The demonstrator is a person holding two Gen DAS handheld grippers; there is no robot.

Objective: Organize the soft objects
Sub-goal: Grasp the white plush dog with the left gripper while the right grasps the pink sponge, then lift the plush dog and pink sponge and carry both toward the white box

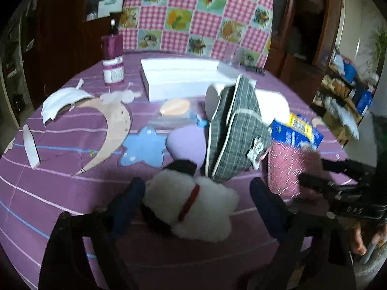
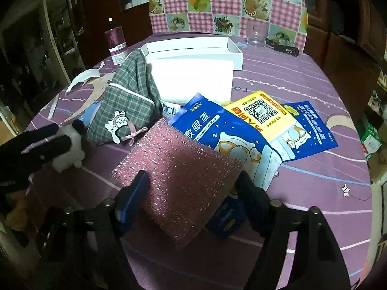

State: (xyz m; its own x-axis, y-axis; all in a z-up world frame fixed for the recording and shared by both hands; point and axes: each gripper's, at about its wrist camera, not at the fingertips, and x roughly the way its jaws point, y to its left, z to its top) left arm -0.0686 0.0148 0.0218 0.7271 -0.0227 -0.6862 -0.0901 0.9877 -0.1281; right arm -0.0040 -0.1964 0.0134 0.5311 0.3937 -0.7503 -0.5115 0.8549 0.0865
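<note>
A white plush dog with a red collar (image 1: 193,207) lies on the purple tablecloth between the fingers of my left gripper (image 1: 198,200), which is open around it; it also shows in the right wrist view (image 2: 70,145). My right gripper (image 2: 193,186) is open around a glittery pink sponge (image 2: 183,169), which also shows in the left wrist view (image 1: 287,164). A grey plaid pouch (image 1: 232,130) stands behind the dog, also in the right wrist view (image 2: 128,96). A blue star (image 1: 142,147) and a lilac soft pad (image 1: 186,142) lie beside it.
An open white box (image 2: 193,48) stands at the table's back, a purple bottle (image 1: 112,55) to its left. Blue and yellow eye-mask packets (image 2: 261,120) lie right of the sponge. A white face mask (image 1: 63,101) and a tan crescent (image 1: 108,135) lie at left.
</note>
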